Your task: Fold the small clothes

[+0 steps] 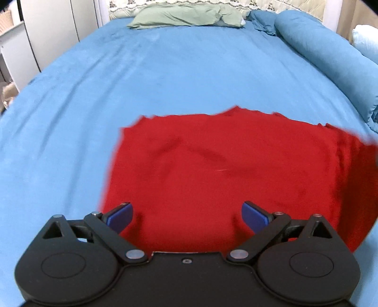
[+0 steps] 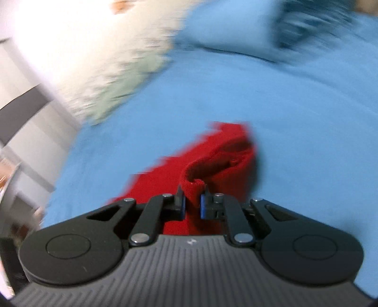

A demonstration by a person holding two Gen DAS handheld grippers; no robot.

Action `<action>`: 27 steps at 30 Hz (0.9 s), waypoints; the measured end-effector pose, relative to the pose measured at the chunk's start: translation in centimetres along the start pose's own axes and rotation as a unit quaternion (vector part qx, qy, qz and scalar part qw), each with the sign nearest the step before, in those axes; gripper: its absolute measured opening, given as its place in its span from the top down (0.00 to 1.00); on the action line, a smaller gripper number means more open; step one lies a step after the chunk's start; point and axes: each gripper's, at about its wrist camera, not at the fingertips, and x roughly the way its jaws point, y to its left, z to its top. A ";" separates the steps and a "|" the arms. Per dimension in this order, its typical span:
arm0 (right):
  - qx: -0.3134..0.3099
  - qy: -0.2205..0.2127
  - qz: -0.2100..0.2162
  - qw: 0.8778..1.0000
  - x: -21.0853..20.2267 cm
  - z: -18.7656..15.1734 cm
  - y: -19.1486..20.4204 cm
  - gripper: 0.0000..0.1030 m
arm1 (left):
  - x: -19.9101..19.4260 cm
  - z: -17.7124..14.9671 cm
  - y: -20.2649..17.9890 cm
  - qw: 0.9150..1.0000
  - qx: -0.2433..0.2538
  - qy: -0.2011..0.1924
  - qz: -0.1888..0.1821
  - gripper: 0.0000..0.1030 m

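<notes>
A red garment [image 1: 224, 170] lies spread on the blue bedsheet [image 1: 165, 70] in the left wrist view, its right side lifted off the bed. My left gripper [image 1: 186, 216] hovers over its near edge, open, with nothing between the blue pads. In the blurred right wrist view my right gripper [image 2: 192, 200] is shut on a bunched fold of the red garment [image 2: 212, 163], which hangs from the pads above the sheet.
A green pillow [image 1: 186, 15] lies at the head of the bed. A rolled blue blanket [image 1: 330, 61] runs along the right side. White furniture [image 1: 47, 30] stands left of the bed. The bedsheet [image 2: 295, 118] stretches beyond the garment.
</notes>
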 end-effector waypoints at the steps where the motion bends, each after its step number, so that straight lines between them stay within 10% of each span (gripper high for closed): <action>1: -0.029 0.002 0.031 0.999 0.4 0.1 2.7 0.75 | -0.5 -0.3 1.0 1.000 0.006 -0.001 0.009 0.03; 8: -0.222 0.123 0.202 0.946 5.7 -6.5 16.2 0.76 | -2.1 -5.0 8.4 0.999 -0.003 0.035 0.042 0.03; 13: -0.250 0.200 0.157 0.934 11.0 -12.2 16.6 0.76 | -1.7 -8.8 12.6 0.995 -0.046 0.073 0.043 0.03; 18: -0.246 0.156 0.197 0.936 8.5 -11.3 17.8 0.76 | -2.3 -10.4 14.6 0.995 -0.066 0.071 0.039 0.03; 23: -0.314 0.177 0.200 0.911 7.9 -13.1 19.6 0.76 | -2.1 -10.0 15.4 0.994 -0.082 0.066 0.036 0.03; 27: -0.307 0.214 0.158 0.914 9.7 -14.9 18.9 0.51 | -2.5 -10.5 15.5 0.994 -0.084 0.067 0.035 0.03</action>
